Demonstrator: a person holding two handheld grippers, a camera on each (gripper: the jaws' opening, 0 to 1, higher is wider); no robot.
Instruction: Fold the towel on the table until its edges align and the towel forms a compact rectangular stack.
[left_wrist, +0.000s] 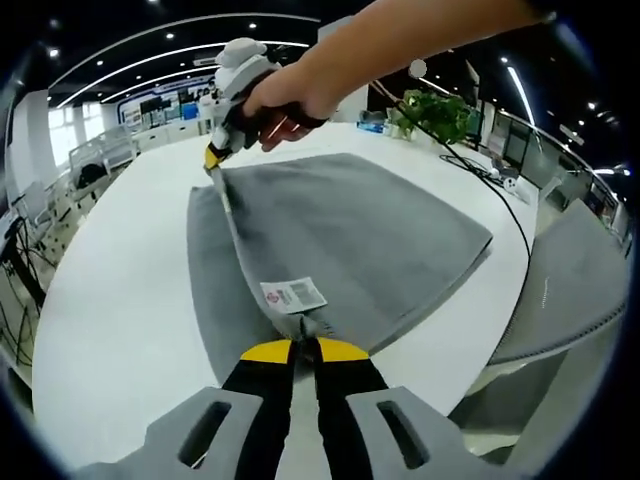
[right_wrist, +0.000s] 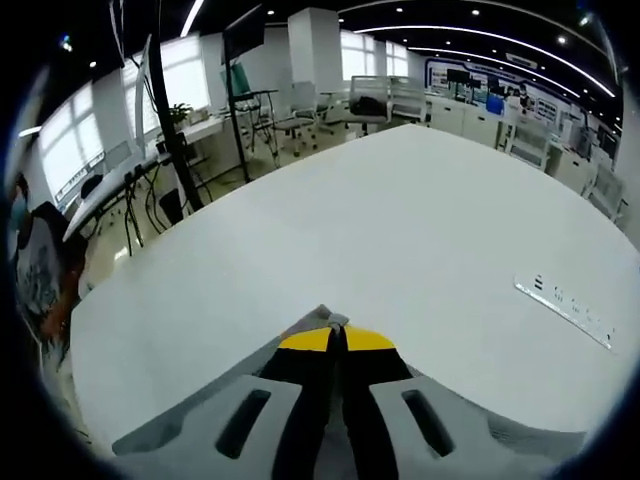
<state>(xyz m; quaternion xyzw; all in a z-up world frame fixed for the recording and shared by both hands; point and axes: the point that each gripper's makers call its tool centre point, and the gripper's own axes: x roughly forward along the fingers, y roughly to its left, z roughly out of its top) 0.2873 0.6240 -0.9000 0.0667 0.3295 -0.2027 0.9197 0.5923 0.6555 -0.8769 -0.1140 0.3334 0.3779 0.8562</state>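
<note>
A grey towel (left_wrist: 350, 230) lies on the white table (left_wrist: 110, 290), its upper layer drawn taut along a raised edge. My left gripper (left_wrist: 305, 348) is shut on the near corner, just below a white label (left_wrist: 293, 294). At the far end of that edge, a hand holds my right gripper (left_wrist: 212, 160), shut on the towel's far corner. In the right gripper view, my right gripper (right_wrist: 335, 338) has its jaws together, with a small tip of grey towel (right_wrist: 322, 318) poking out between them above the white table (right_wrist: 400, 220).
A potted plant (left_wrist: 435, 110) and a black cable (left_wrist: 490, 180) sit at the table's far right. A grey chair (left_wrist: 570, 290) stands beside the right edge. A printed strip (right_wrist: 565, 305) lies on the table. Office chairs and desks (right_wrist: 250, 120) stand beyond the table.
</note>
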